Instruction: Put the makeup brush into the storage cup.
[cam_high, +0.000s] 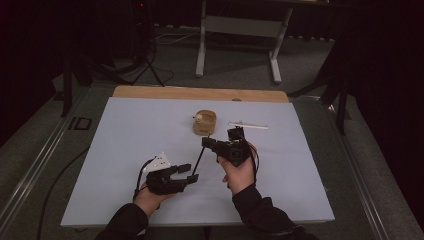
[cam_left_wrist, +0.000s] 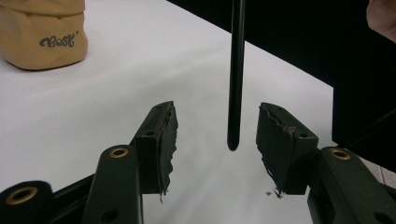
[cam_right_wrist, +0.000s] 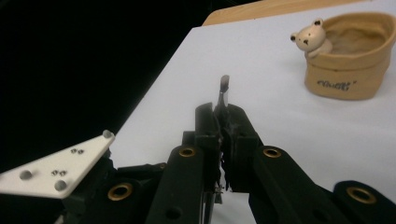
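Observation:
A thin black rod (cam_high: 199, 161) slants down from my right gripper (cam_high: 207, 142), which is shut on its upper end; in the right gripper view a short grey tip of the rod (cam_right_wrist: 224, 86) pokes out past the closed jaws of the right gripper (cam_right_wrist: 223, 112). The rod's (cam_left_wrist: 236, 70) rounded lower end hangs between the jaws of my left gripper (cam_left_wrist: 217, 126), touching neither pad. My left gripper (cam_high: 187, 172) is open and sits low over the pale blue mat (cam_high: 125, 150), with its white three-cornered plate (cam_right_wrist: 56, 170) beside the right jaws.
A tan soft cup (cam_high: 205, 122) with a small bear figure (cam_right_wrist: 310, 39) on its rim stands at the back centre of the mat. A white stick (cam_high: 248, 125) lies to its right. The wooden table edge (cam_high: 200, 93) runs behind the mat. A metal stand (cam_high: 240, 30) is beyond.

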